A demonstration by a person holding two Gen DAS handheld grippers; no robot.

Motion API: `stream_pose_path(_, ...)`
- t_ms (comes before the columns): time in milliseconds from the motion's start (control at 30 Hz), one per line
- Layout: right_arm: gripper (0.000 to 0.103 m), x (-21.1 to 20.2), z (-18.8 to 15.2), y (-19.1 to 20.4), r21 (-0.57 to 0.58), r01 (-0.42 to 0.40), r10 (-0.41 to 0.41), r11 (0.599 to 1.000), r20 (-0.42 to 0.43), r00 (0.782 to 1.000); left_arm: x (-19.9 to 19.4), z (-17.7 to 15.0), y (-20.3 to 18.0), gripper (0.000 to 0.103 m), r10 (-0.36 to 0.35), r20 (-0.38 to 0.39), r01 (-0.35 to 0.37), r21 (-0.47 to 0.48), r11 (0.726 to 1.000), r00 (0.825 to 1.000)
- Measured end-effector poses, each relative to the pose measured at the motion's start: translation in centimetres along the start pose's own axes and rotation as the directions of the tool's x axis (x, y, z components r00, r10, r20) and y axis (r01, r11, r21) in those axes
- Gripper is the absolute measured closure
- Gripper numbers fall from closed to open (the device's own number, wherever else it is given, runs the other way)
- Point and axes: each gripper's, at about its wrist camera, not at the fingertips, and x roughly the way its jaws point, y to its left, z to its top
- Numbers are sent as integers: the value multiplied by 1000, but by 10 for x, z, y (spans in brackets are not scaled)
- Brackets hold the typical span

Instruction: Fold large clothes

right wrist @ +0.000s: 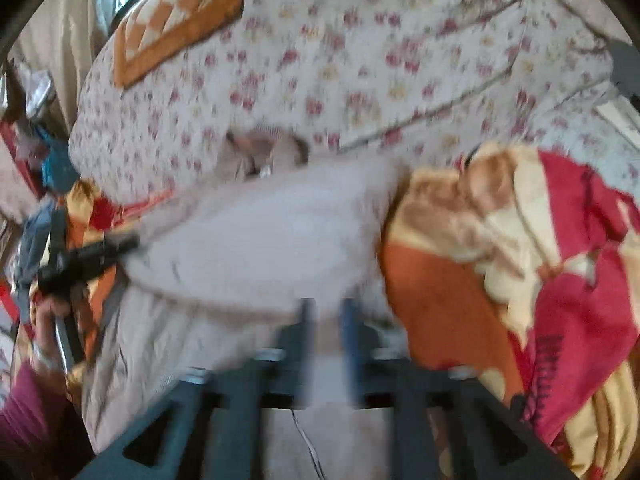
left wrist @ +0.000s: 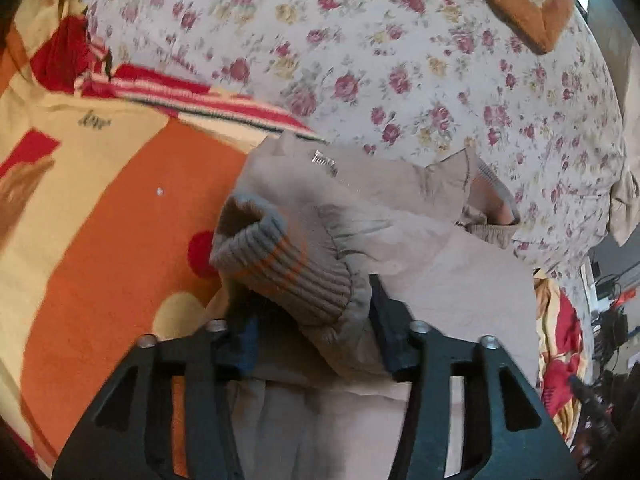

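A beige jacket with ribbed grey-and-orange cuffs lies on the bed. In the left wrist view my left gripper is shut on its sleeve just behind the ribbed cuff, which stands up in front of the fingers. The collar and zipper lie beyond. In the blurred right wrist view my right gripper is shut on the jacket's pale fabric, with a fold pinched between the fingers. The left gripper shows at that view's left edge, at the jacket's far side.
An orange, yellow and red blanket lies under and beside the jacket, bunched up at the right. A floral quilt covers the far bed. An orange checked pillow lies at the back. Clutter sits at the bed's edge.
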Motion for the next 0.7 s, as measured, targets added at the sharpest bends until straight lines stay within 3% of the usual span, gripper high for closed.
stream_pose_path(33,27,4,3,2,-4,0,0,1000,12,1000,-8,1,-5,51,-5,30,4,12,1000,1000)
stream_pose_path(100,31,26,7,11,-29,5,-5,1000,6,1000,-21,2,-9,38,17,76,-20,37,999,997)
stream_pose_path(167,52,60,8,15,-64,60,-62,996,-31,998,-37,3,-11,36,66,150,-75,51,996,986)
stream_pose_path(267,54,106,-3,1,-69,176,-183,982,-106,977,-55,6,-4,36,118,232,-131,40,991,966)
stream_pose_path(300,54,113,-8,-10,-27,177,-179,984,-119,977,-58,7,-1,36,114,241,-126,37,991,964)
stream_pose_path(433,53,93,-2,-27,80,173,-163,982,-115,980,-53,5,-5,36,82,211,-99,72,993,974)
stream_pose_path(533,52,75,13,-19,88,113,-110,990,-36,993,-33,0,-22,36,93,170,-117,133,984,981)
stream_pose_path(700,52,98,29,9,-72,85,-86,994,-23,996,4,-12,-31,36,248,118,-268,211,940,962)
